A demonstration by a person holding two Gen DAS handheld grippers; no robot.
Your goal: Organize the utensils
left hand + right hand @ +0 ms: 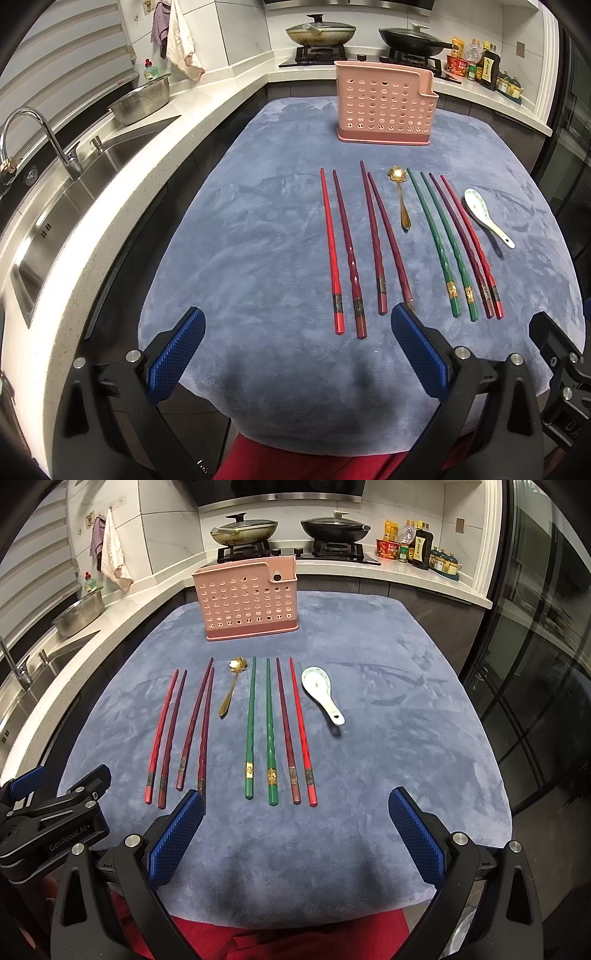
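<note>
A pink perforated utensil holder (pixel 384 105) (pixel 248 600) stands upright at the far side of the blue-grey mat (pixel 258 240) (pixel 388 738). In front of it lie several chopsticks in a row: red and maroon ones (pixel 349 251) (pixel 168 731), two green ones (pixel 439 240) (pixel 260 727), and a maroon and red pair (pixel 467 243) (pixel 295 727). A gold spoon (pixel 400 197) (pixel 228 688) and a white ceramic spoon (pixel 485 216) (pixel 321 694) lie among them. My left gripper (pixel 297 325) and right gripper (pixel 295 806) are open and empty, near the mat's front edge.
A steel sink (pixel 74 192) with a tap (pixel 29 136) and a colander (pixel 142 99) is on the left counter. Two lidded pans (pixel 321 31) (pixel 334 528) sit on the stove behind. Sauce bottles (pixel 480 62) (pixel 413 544) stand at the back right. A glass door (pixel 535 646) is on the right.
</note>
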